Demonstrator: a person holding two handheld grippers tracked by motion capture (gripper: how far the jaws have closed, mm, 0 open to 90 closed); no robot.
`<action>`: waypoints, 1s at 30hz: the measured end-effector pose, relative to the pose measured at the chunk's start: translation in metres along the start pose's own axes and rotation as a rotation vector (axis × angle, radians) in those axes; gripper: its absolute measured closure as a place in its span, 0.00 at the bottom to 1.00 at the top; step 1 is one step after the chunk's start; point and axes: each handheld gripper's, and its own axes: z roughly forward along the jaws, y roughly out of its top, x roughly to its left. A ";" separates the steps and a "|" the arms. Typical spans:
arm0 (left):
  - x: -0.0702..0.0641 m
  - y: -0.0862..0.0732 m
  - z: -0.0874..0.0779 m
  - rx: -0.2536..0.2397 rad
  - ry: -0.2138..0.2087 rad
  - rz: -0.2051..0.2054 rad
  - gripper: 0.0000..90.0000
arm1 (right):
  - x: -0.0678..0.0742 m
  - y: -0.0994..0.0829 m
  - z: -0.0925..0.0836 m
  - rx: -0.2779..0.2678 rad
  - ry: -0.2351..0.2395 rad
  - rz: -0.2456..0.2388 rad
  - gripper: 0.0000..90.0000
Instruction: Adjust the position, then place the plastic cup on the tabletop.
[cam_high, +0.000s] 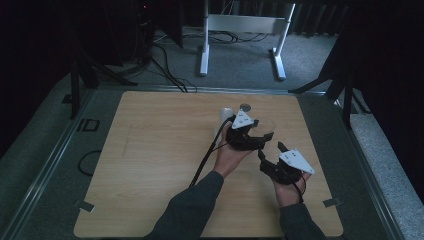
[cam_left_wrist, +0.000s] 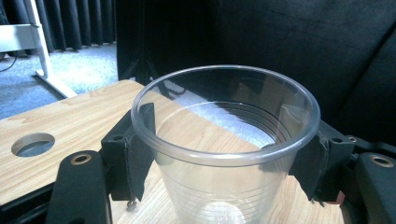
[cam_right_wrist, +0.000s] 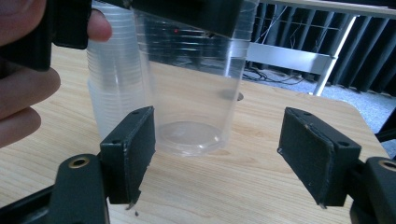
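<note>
left gripper fingers clamped on clear plastic cup just under rim, right gripper fingers wide open near its base, wooden counter below

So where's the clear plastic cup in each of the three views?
High view: clear cup, faint, right of centre on the table, at the left gripper.
Left gripper view: cup in the middle, jaws pressed on its sides below the rim.
Right gripper view: cup upper centre, beyond the open right gripper.
Shared landmark: round hole in the tabletop.
</note>
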 end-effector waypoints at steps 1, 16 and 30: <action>0.000 0.000 0.000 -0.001 0.001 0.000 0.33 | 0.000 0.000 0.000 0.000 0.000 0.000 0.30; -0.002 -0.005 0.002 0.009 0.021 0.021 0.33 | -0.004 0.001 -0.006 -0.023 -0.015 0.007 0.30; -0.004 -0.012 0.002 0.010 0.039 0.027 0.33 | -0.008 0.004 -0.011 -0.042 -0.027 0.013 0.30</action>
